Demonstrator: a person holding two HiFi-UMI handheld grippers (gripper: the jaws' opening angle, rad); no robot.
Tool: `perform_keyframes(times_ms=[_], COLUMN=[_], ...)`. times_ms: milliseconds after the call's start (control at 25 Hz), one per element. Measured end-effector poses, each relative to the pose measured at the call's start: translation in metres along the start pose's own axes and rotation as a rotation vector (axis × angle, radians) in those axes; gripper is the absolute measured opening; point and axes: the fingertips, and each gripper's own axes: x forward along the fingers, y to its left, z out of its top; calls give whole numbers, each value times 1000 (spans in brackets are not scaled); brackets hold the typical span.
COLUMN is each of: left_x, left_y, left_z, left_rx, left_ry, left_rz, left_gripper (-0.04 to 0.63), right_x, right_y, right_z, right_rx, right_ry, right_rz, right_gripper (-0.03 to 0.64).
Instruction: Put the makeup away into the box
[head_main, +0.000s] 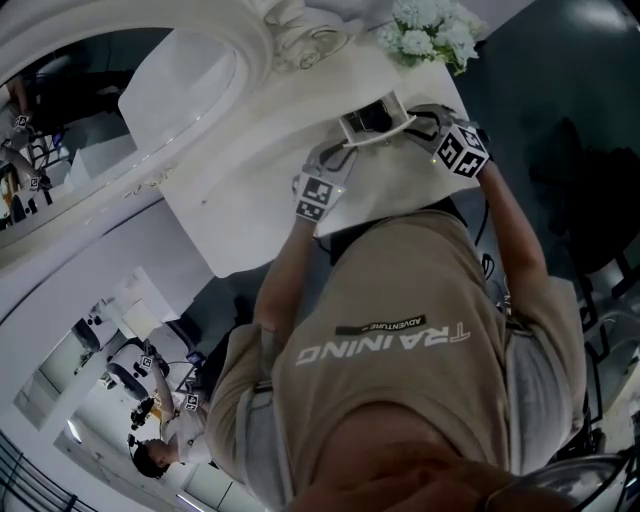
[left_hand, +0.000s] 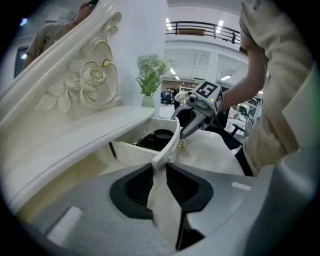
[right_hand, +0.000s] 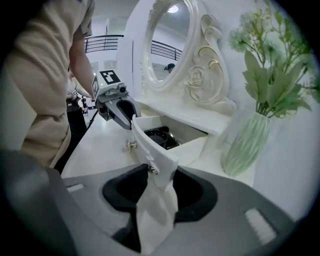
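A small white drawer (head_main: 375, 120) stands pulled out of the vanity table, and I see dark round makeup cases (left_hand: 160, 136) lying inside it. My left gripper (left_hand: 161, 172) is shut on the left end of the drawer front (left_hand: 171, 142). At the other end, my right gripper (right_hand: 159, 180) is shut on the drawer front (right_hand: 145, 142) beside a small metal knob (right_hand: 131, 145). Each gripper shows in the other's view: the right gripper (left_hand: 192, 122) and the left gripper (right_hand: 122, 112) both reach the panel. From the head view, both the left gripper (head_main: 340, 155) and the right gripper (head_main: 422, 120) meet at the drawer.
An ornate white mirror (right_hand: 170, 45) rises behind the drawer on a raised shelf (left_hand: 85, 130). A ribbed green vase (right_hand: 247, 145) with white flowers (head_main: 430, 30) stands at the table's right end. The white tabletop (head_main: 250, 220) spreads on the near side of the drawer.
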Motion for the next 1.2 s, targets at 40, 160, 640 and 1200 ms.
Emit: perform_keyframes(times_ms=[40, 160, 640, 1200], left_x=[0, -1, 0, 5], left_y=[-1, -2, 10, 29], left_z=[0, 0, 0, 5], left_rx=[20, 40, 67, -2], left_ry=[2, -1, 12, 4], left_rz=[2, 7, 60, 97], left_gripper=[87, 83, 83, 84], right_x=[1, 1, 6, 16], right_y=[0, 0, -7, -24], right_z=[0, 0, 5, 11], right_rx=[-19, -40, -87, -27], right_ry=[1, -5, 0, -24], right_rz=[-12, -34, -83, -67], right_gripper=[161, 160, 155, 160])
